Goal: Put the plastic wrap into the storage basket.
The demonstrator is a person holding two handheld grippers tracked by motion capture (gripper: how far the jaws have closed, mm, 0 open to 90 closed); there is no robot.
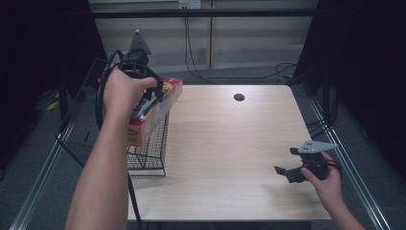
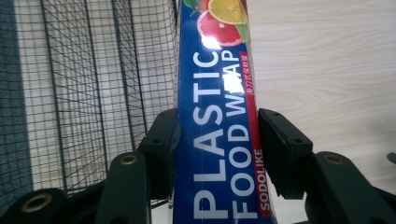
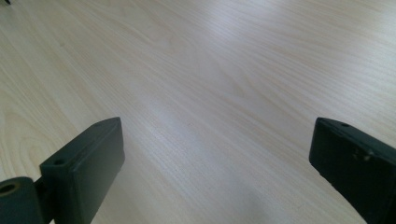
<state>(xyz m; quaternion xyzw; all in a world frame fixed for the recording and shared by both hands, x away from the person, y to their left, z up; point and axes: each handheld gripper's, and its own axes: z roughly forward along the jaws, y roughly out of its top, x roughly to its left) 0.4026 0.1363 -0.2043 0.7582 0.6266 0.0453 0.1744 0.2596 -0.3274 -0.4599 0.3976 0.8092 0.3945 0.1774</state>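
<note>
High view: left gripper pinches a plastic food wrap box above the wire basket; right gripper spread over the counter.

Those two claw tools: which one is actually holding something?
The left gripper: its jaws clamp a plastic wrap box above the wire basket. The right gripper gapes open over bare table.

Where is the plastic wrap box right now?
The plastic wrap box is at the left of the high view, clamped in the left gripper and held tilted over the wire basket at the table's left edge.
</note>
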